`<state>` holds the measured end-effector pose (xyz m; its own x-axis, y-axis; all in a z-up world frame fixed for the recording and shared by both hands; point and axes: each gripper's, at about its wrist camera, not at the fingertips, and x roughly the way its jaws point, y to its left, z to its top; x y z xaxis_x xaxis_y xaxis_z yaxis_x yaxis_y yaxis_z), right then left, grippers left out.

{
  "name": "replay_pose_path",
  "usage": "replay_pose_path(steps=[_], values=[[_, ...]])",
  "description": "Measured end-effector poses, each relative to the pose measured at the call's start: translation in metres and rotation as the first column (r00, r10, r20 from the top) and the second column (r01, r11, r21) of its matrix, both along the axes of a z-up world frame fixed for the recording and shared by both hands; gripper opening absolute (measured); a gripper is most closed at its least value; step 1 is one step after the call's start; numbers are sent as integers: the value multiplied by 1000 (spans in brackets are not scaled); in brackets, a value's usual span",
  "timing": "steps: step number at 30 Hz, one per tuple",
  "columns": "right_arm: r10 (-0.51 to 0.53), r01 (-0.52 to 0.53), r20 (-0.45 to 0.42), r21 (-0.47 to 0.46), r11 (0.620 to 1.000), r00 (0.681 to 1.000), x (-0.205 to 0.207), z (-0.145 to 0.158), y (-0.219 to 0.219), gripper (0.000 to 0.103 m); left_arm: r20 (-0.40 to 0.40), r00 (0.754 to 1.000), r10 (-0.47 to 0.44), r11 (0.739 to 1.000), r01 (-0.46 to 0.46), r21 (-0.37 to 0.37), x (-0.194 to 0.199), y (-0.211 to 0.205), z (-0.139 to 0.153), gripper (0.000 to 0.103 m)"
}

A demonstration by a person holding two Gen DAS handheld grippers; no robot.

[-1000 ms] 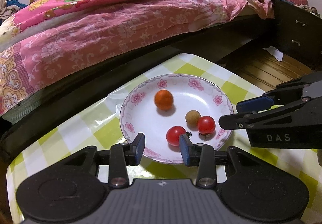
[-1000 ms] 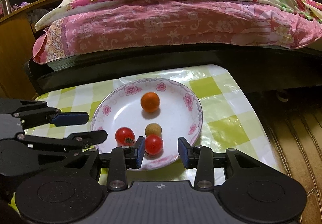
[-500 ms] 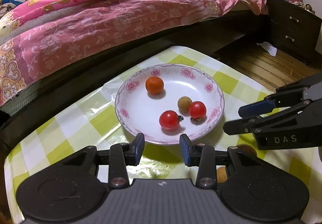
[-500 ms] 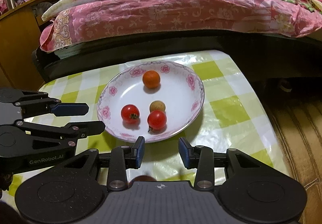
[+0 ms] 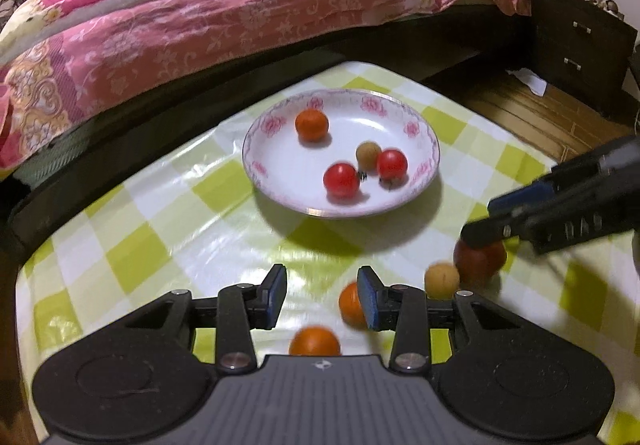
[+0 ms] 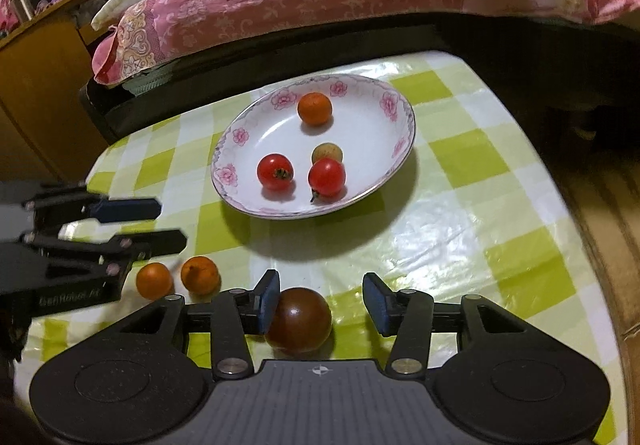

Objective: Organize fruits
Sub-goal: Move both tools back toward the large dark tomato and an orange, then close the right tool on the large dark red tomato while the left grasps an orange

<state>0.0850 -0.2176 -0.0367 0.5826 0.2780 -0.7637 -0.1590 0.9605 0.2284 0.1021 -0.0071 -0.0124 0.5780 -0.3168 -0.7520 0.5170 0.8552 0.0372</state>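
Observation:
A white floral plate on the green checked table holds an orange, a tan longan and two red cherry tomatoes. On the cloth near me lie two small oranges, a second longan and a dark red tomato. My left gripper is open and empty above the oranges. My right gripper is open, with the dark tomato low between its fingers, beside the left pad.
A bed with a pink floral quilt runs along the table's far edge. A dark drawer cabinet and wooden floor lie to the right, a wooden cabinet to the left. The table edge drops off at the right.
Both grippers have pulled back from the plate toward the near side of the table. The loose oranges, longan and dark tomato have come into view.

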Motion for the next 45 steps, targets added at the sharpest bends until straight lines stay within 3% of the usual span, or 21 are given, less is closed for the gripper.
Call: replay_pose_path(steps=[7, 17, 26, 31, 45], values=[[-1, 2, -47, 24, 1000, 999, -11, 3, -8, 44, -20, 1000, -4, 999, 5, 51, -15, 8, -12, 46], [78, -80, -83, -14, 997, 993, -37, 4, -5, 45, -27, 998, -49, 992, 52, 112, -16, -1, -31, 46], [135, -137, -91, -13, 990, 987, -39, -1, 7, 45, -30, 998, -49, 994, 52, 100, -13, 1, -36, 47], [154, -159, -89, -57, 986, 984, -36, -9, 18, 47, -25, 999, -43, 995, 45, 91, -14, 2, -36, 47], [140, -145, -65, -85, 986, 988, -31, -14, 20, 44, -28, 999, -26, 996, 28, 82, -15, 2, -36, 44]])
